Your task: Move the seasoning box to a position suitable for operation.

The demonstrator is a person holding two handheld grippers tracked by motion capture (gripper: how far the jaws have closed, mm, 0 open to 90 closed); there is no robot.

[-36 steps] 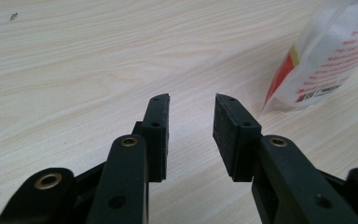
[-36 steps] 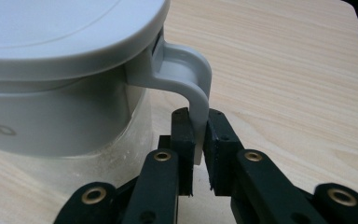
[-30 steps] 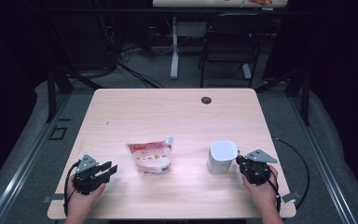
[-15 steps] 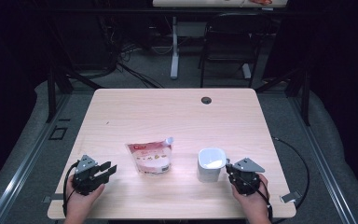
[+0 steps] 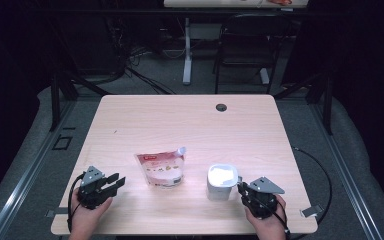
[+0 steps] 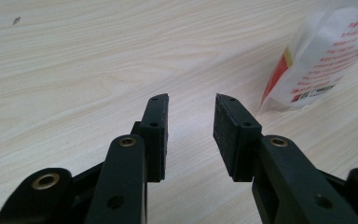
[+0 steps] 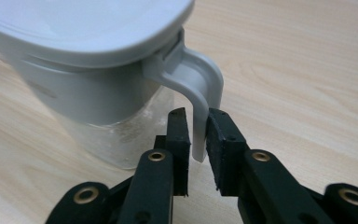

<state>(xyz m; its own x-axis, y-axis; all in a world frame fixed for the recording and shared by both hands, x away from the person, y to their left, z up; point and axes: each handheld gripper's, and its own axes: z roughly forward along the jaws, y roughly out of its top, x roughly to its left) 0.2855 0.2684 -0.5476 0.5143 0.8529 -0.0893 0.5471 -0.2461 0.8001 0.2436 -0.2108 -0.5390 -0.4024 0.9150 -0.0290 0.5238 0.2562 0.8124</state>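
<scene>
- White lidded jug (image 5: 222, 182) with clear lower body stands upright on the table (image 5: 190, 125), near edge, right of centre; in the right gripper view the jug (image 7: 88, 70) sits at upper left, lid on.
- Jug handle (image 7: 198, 93) points toward the right gripper (image 7: 196, 128); the handle's lower end hangs between the two pads.
- Right gripper jaws have just been opening; slim gaps show on both sides of the handle, so the pads look released, not pressing, handle between them.
- In the high view the right gripper (image 5: 243, 191) sits just right of the jug at the near edge, hand (image 5: 267, 222) behind it, cable (image 5: 325, 175) looping off to the right.
- Red-and-white pouch (image 5: 161, 167) lies flat left of the jug, near the table's middle, spout corner pointing far-right; apart from the jug.
- Left gripper (image 5: 116, 183) rests at near-left, jaws pointing right toward the pouch, well short of it.
- Left gripper view: left gripper (image 6: 191, 114) jaws parted, nothing between them, bare wood below; pouch (image 6: 328, 56) at upper right, not touching.
- Round dark grommet (image 5: 221, 107) at the far edge of the table.
- Dark floor, chair (image 5: 245, 55) and desk legs beyond the far side.
</scene>
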